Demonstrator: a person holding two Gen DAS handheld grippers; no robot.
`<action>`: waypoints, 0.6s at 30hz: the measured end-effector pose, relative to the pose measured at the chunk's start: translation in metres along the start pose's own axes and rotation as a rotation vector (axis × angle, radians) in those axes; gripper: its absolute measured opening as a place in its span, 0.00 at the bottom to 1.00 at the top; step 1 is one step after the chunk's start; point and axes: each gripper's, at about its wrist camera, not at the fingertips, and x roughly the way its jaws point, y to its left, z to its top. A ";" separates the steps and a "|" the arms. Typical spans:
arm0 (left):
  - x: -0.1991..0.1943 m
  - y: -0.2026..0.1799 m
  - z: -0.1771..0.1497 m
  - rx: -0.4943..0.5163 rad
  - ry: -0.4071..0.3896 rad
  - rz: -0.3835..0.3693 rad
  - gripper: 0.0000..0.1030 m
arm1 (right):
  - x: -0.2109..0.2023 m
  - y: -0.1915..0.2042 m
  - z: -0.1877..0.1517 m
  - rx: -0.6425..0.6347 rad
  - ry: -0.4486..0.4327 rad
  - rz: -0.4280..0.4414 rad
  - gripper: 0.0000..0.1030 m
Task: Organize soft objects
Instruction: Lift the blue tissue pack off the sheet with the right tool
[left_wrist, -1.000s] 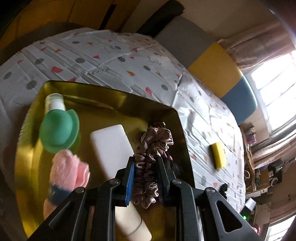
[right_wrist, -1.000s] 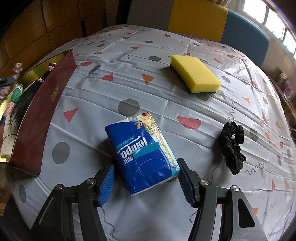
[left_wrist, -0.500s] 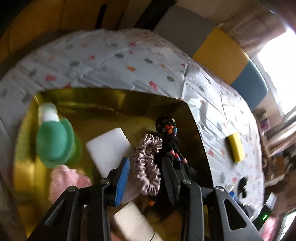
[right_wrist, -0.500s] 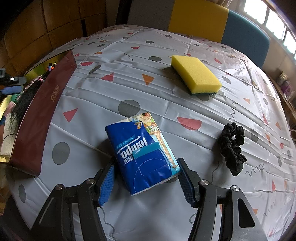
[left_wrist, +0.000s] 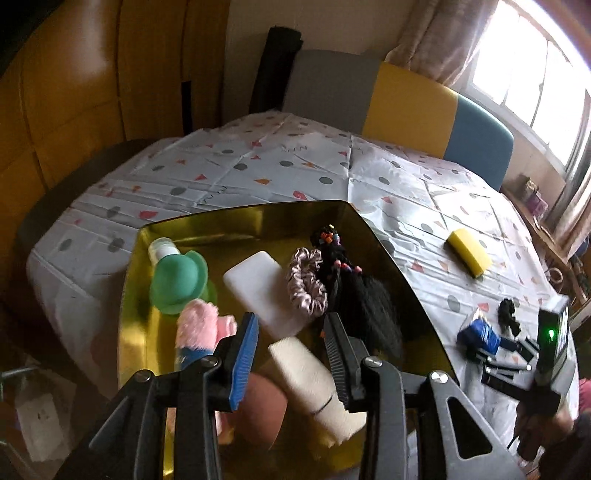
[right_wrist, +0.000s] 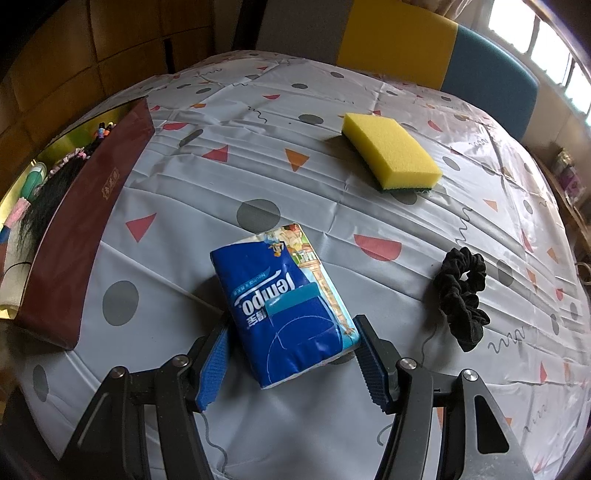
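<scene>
1. Your right tongs (right_wrist: 291, 363) sit low on the tabletop (right_wrist: 229, 184) with the jaws apart on either side of the blue tissue pack (right_wrist: 284, 302); the pads don't look to be pressing yet, so square up and squeeze across the short width, gently, since it's squishy.
2. The pack lies flat, long axis running away from you and leaning a bit left; keep the jaws across that axis and it shouldn't twist.
3. Your left tongs (left_wrist: 291, 343) hover over the gold tray (left_wrist: 388, 258), jaws apart, nothing between them.
4. In the tray, the striped scrunchie (left_wrist: 306, 282) lies loose beside the white block (left_wrist: 258, 280).
5. Farther out, the black scrunchie (right_wrist: 461, 295) and yellow sponge (right_wrist: 391, 155) wait on the cloth; the sponge's long side points away and left.
</scene>
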 end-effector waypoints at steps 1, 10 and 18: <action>-0.004 -0.001 -0.003 0.005 -0.007 0.006 0.36 | 0.000 0.000 0.000 -0.001 -0.001 -0.001 0.61; -0.024 0.005 -0.024 0.021 -0.023 0.039 0.36 | -0.001 0.001 -0.001 -0.006 -0.006 -0.005 0.61; -0.031 0.019 -0.028 -0.005 -0.032 0.054 0.36 | -0.001 0.000 -0.002 -0.010 -0.008 -0.009 0.61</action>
